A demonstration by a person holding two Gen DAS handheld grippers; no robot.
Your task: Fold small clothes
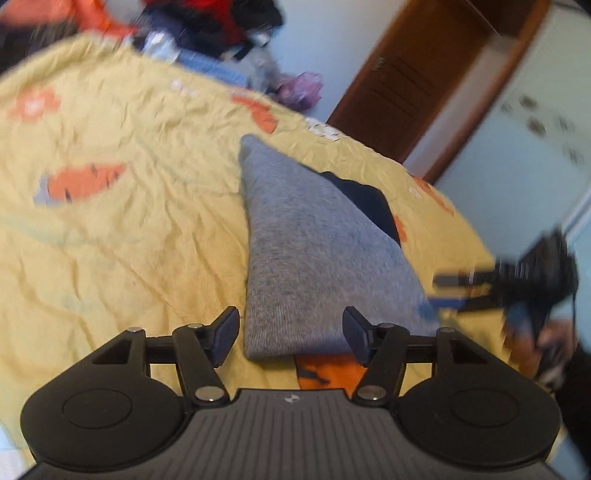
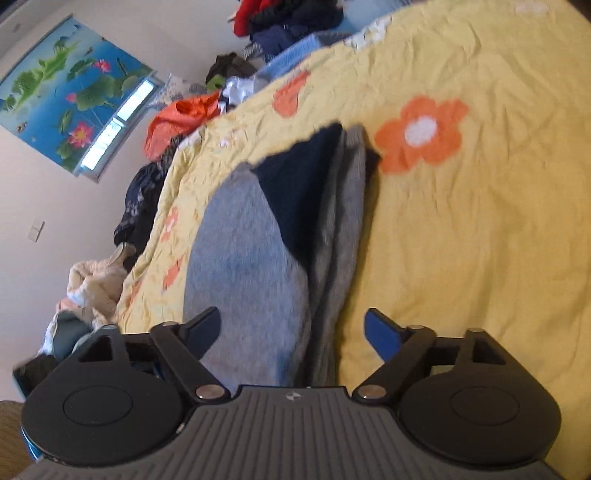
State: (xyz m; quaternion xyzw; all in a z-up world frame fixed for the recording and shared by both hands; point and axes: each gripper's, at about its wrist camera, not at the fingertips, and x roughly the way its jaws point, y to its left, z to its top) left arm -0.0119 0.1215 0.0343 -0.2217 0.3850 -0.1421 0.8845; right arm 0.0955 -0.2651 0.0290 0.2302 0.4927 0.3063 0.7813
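Observation:
A folded grey garment with a dark navy part lies on the yellow flowered bedspread. My left gripper is open and empty, its jaws standing either side of the garment's near edge, just above it. In the right wrist view the same grey garment shows folded in layers, with the navy part on top. My right gripper is open and empty over its near end. The right gripper also shows blurred at the right of the left wrist view.
A pile of unfolded clothes lies at the far edge of the bed, and also shows in the right wrist view. A brown wooden door stands beyond the bed. A lotus poster hangs on the wall.

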